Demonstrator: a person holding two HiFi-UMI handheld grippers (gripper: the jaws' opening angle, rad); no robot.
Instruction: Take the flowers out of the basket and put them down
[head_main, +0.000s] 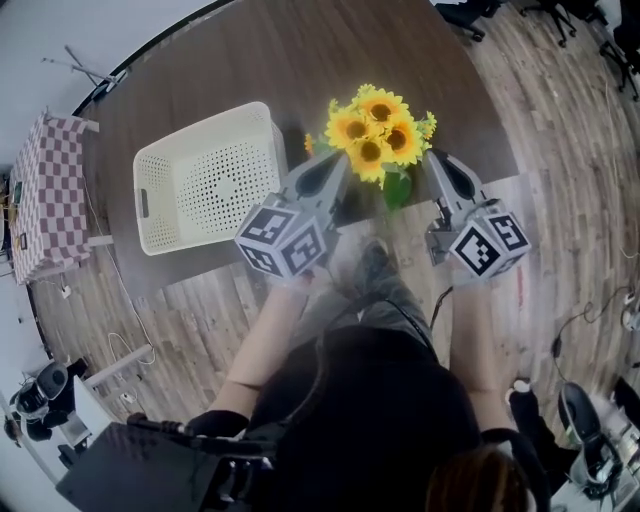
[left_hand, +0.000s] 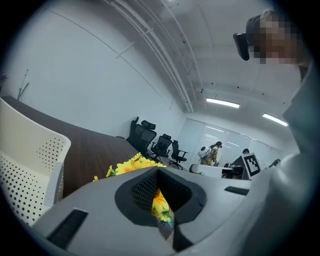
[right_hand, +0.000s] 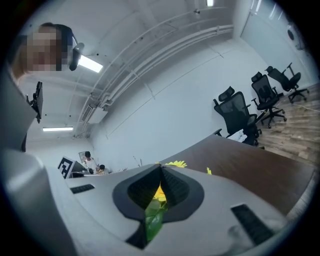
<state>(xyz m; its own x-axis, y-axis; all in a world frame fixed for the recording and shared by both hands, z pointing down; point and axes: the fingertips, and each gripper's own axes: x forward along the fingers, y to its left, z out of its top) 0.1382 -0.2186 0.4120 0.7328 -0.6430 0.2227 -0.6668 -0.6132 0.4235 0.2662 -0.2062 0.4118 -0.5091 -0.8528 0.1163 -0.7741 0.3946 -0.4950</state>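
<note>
Flowers, left gripper fingers clamped on them, right gripper too

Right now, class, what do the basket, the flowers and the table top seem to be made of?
Basket: cream plastic, matte, moulded with rows of small holes.
Flowers: likely artificial, fabric or plastic; very uniform yellow petals.
Table top: dark brown wood-look, perhaps laminate; smooth, evenly dark.
</note>
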